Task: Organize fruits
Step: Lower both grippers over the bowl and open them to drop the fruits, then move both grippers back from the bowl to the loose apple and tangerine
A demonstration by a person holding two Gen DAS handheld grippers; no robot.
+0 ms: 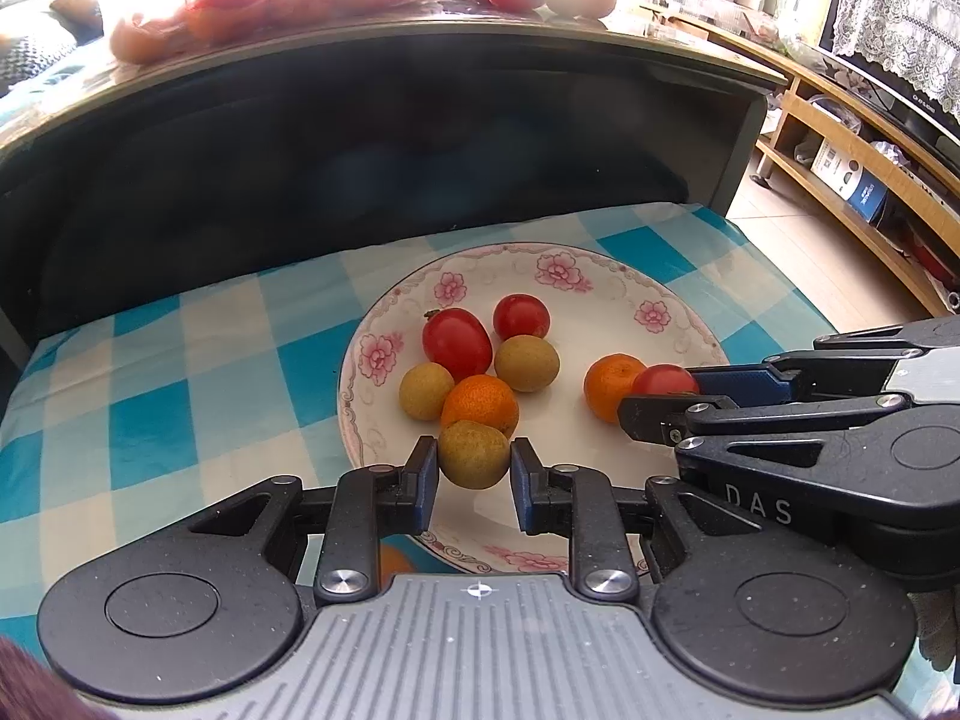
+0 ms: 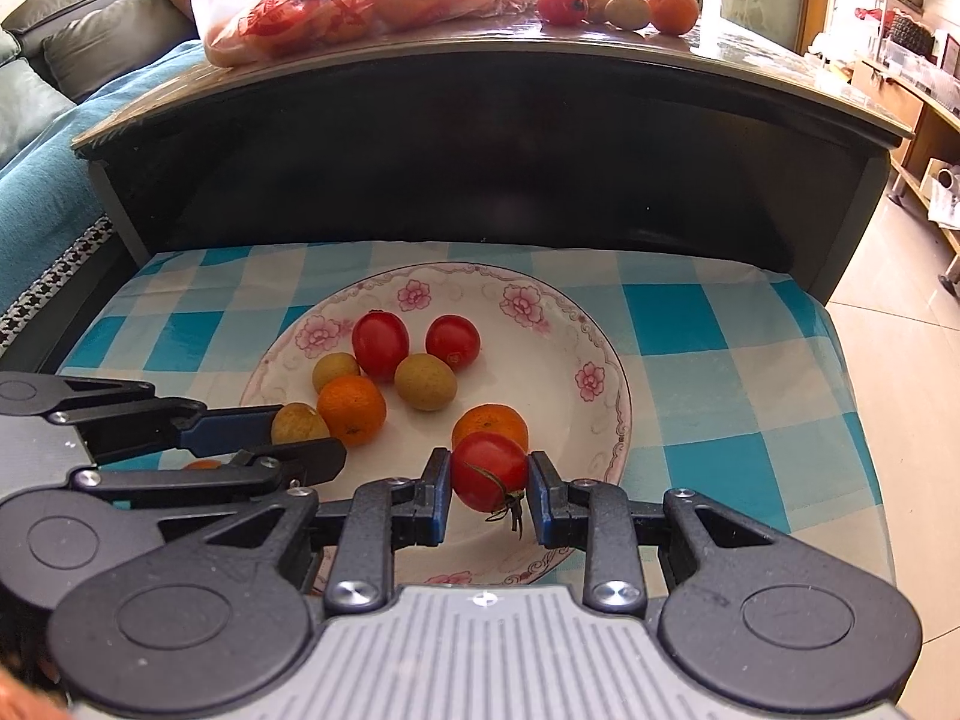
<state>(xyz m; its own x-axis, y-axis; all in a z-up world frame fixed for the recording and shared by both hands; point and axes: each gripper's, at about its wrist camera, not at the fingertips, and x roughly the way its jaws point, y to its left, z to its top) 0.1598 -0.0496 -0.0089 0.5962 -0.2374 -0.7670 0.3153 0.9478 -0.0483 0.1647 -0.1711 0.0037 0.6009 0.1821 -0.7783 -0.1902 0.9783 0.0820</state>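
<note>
In the left wrist view, the left gripper [image 1: 474, 456] is clamping a yellow-brown longan [image 1: 473, 453] between its blue pads, over the near part of a flowered plate [image 1: 558, 269]. Just beyond the held longan an orange [image 1: 480, 401] is lying on the plate, with two more longans [image 1: 426, 390] beside it and two red tomatoes [image 1: 457, 341] behind. To the right, the right gripper [image 1: 666, 393] is reaching in from the side, squeezing a tomato [image 1: 663, 379] that is sitting just beside a second orange [image 1: 609, 387]. The plate is resting on a blue and white checked cloth [image 1: 150, 384].

In the right wrist view, the right gripper [image 2: 489, 480] is pinching the red tomato [image 2: 489, 471], its green stem hanging down, above the near side of the plate [image 2: 600, 330]. An orange [image 2: 491, 420] is lying right behind it. At the left, the left gripper [image 2: 300, 429] is gripping its longan [image 2: 298, 423] next to another orange [image 2: 351, 408]. On the dark table top [image 2: 750, 66] behind, a plastic bag of fruit [image 2: 336, 6] and several loose fruits [image 2: 618, 3] are lying.
</note>
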